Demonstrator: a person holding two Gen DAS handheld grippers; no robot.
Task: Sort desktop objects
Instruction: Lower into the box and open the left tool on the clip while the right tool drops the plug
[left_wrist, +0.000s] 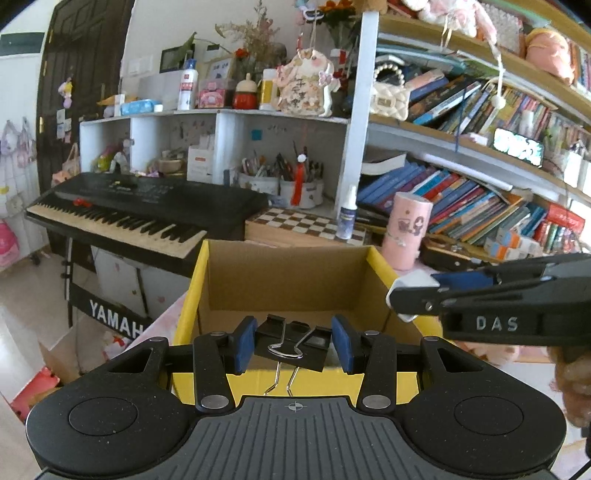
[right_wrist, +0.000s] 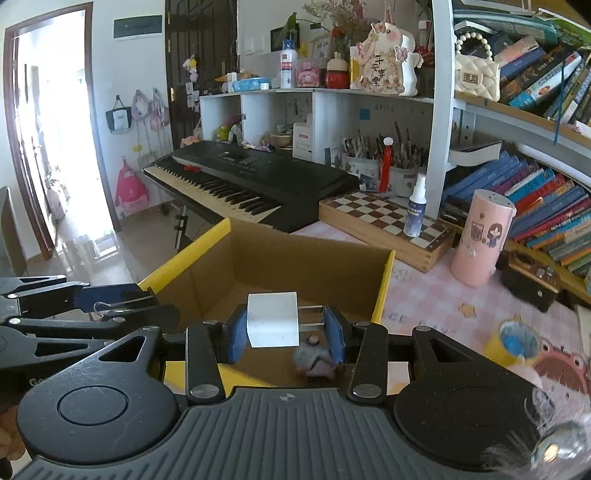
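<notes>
My left gripper (left_wrist: 293, 343) is shut on a black binder clip (left_wrist: 295, 341), whose wire handles point back at the camera. It hangs over the near edge of an open cardboard box with a yellow rim (left_wrist: 192, 291). My right gripper (right_wrist: 286, 328) is shut on a white plug adapter (right_wrist: 273, 319); the prongs rest against the right pad. It also hovers over the box (right_wrist: 386, 284). A small grey-purple object (right_wrist: 314, 360) lies on the box floor. Each gripper shows in the other's view: the right gripper (left_wrist: 410, 295) with the adapter, and the left gripper (right_wrist: 147, 302) with the clip.
Behind the box are a black keyboard (right_wrist: 251, 177), a chessboard (right_wrist: 384, 221) with a spray bottle (right_wrist: 415, 210), and a pink cylinder (right_wrist: 480, 240) on the pink checked tablecloth. A yellow cup (right_wrist: 513, 341) stands at the right. Bookshelves fill the right side.
</notes>
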